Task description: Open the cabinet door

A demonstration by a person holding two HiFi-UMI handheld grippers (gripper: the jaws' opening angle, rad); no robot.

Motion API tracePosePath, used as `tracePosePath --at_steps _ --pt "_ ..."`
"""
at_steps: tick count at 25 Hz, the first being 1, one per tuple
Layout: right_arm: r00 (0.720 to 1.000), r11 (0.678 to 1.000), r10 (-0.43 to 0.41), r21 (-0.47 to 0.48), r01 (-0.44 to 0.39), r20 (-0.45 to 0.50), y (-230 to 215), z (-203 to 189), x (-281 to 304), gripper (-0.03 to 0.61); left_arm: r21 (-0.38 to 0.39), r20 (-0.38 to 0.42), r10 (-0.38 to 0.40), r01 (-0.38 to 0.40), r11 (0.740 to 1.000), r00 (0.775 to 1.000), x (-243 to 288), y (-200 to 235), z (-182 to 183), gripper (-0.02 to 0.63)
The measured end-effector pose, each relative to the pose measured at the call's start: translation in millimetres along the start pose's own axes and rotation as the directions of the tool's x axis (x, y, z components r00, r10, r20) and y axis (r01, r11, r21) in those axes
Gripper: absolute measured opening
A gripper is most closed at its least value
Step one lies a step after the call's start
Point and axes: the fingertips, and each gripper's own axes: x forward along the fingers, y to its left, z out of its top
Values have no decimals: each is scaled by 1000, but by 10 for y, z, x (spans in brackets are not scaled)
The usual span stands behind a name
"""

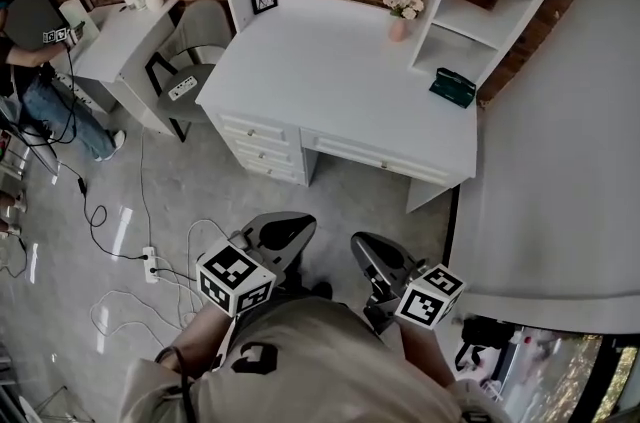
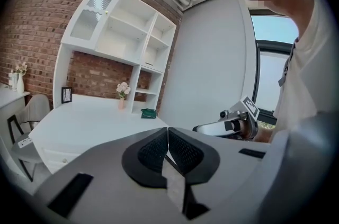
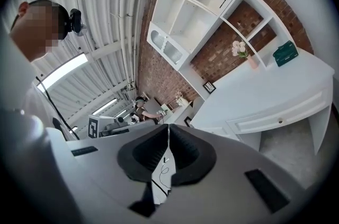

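Left gripper (image 2: 168, 148) and right gripper (image 3: 168, 150): jaws pressed together, empty. Cabinet door (image 2: 87, 24) well ahead, looks shut. Nothing done yet.

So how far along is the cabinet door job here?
Done: nothing, the glass cabinet door looks closed. In hand: nothing either; left gripper and right gripper are shut and empty, over the floor short of the desk. Remaining: reach the door, grip it, pull it open.

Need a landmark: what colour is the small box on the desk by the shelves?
Dark green; the box shows best in the head view.
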Motion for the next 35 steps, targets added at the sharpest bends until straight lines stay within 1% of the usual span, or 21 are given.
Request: tracePosePath --at_steps 3,6,11,19,26,35 --pt "999 999 -35 -11 35 24 -101 103 -45 31 19 7 -16 16 1000 1000 93 31 62 17" --pt "997 998 -65 -4 65 49 -197 179 -61 31 20 17 -40 40 999 999 197 93 131 17" --pt "992 994 -110 7 110 57 -319 294 87 32 25 31 -70 69 997 997 307 312 262 17" --pt "994 994 -99 -35 101 49 -295 583 612 31 16 63 -72 71 997 995 305 825 467 17" --pt "994 993 -105 -47 105 -3 -279 630 1083 32 -12 86 -48 49 999 995 141 1304 548 17" --pt "996 995 -72 -80 67 -58 -197 694 1777 31 -39 77 -17 20 999 997 -57 1885 507 17"
